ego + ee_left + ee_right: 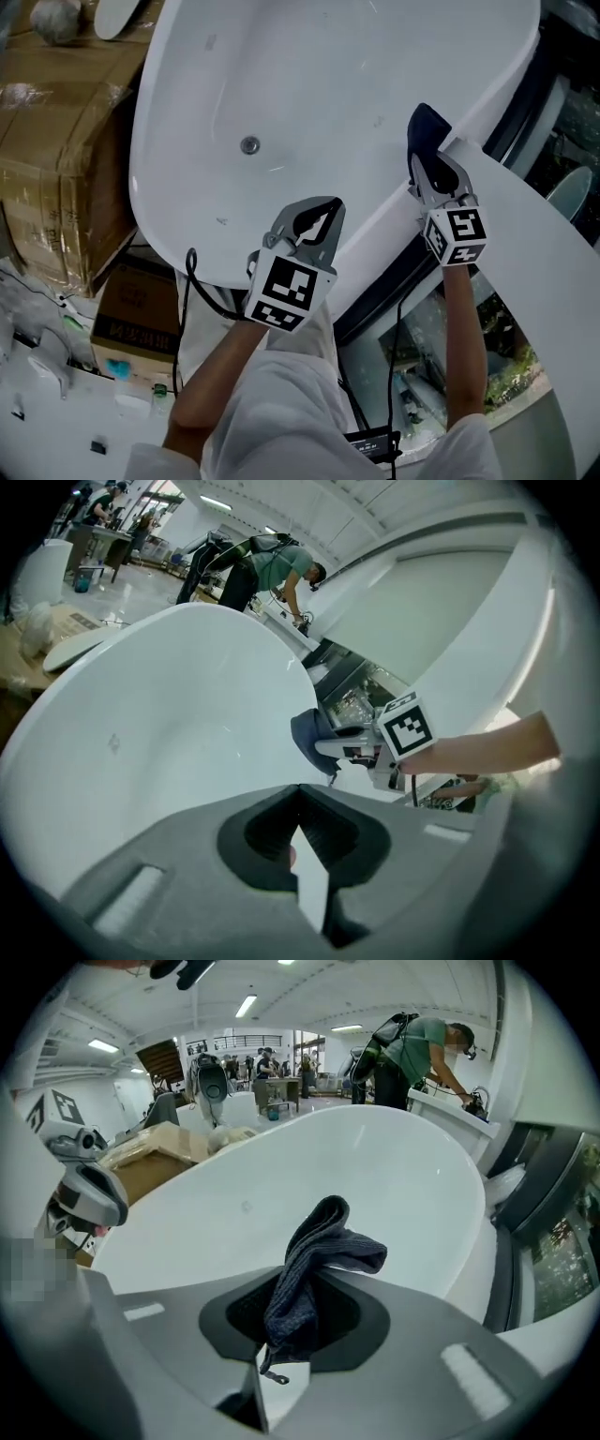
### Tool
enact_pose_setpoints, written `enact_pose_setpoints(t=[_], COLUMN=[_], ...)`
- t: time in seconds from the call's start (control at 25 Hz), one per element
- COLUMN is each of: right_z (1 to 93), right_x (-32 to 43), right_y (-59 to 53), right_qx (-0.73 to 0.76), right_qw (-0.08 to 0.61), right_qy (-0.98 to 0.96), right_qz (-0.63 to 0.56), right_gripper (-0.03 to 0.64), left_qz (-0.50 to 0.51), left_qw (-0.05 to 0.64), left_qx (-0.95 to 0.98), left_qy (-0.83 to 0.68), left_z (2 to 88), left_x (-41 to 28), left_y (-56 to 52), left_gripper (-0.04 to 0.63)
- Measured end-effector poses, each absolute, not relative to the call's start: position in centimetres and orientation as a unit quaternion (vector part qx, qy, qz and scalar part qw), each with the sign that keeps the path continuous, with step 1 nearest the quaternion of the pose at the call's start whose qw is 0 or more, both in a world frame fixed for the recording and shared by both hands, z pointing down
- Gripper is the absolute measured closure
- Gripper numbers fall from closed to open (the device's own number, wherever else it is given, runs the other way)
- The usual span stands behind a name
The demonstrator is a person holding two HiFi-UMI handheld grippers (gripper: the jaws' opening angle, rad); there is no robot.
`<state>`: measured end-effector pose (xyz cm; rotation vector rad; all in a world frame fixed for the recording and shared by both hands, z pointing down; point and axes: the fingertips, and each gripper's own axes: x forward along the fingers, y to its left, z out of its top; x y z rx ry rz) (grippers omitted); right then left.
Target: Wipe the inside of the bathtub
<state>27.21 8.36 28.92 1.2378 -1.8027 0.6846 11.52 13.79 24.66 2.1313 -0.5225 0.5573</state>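
Bathtub [309, 84]: white; its drain [249, 144] was shown only in the head view.
Left gripper [300, 791]: jaws were pressed together on nothing, over the bathtub's near rim.
Right gripper [305, 1279]: a dark cloth [319, 1246] was pinched above the bathtub's rim.
Bent-over person [412, 1049]: seen beyond the bathtub, in the gripper views only.

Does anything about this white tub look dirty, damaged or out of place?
No damage or spill shows. The bathtub has only a few small dark specks on its inside. The dark cloth sits bunched between the jaws of the right hand-held gripper.
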Motion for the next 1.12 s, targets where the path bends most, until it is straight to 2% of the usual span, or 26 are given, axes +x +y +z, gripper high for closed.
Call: enact_pose_setpoints(t=[0.44,0.84,1.12], right_z=[33.2,37.1,39.2], right_x=[31.7,32.7,32.0], right_y=[5.6,4.6,5.0], right_qx=[0.462,0.400,0.263], right_qw=[0.482,0.551,0.666], right_qy=[-0.697,-0.691,-0.684], right_qz=[0.262,0.243,0.140], right_gripper=[0.543,0.545,0.545], left_qz=[0.204,0.194,0.195], left_qw=[0.489,0.517,0.538], left_qx=[0.812,0.786,0.762], left_qy=[-0.243,-0.277,-0.304], left_z=[30.8,35.3,38.1], left_x=[15.5,17.3,17.3], left_y=[14.2,13.9,13.7], left_gripper=[0.597,0.597,0.597])
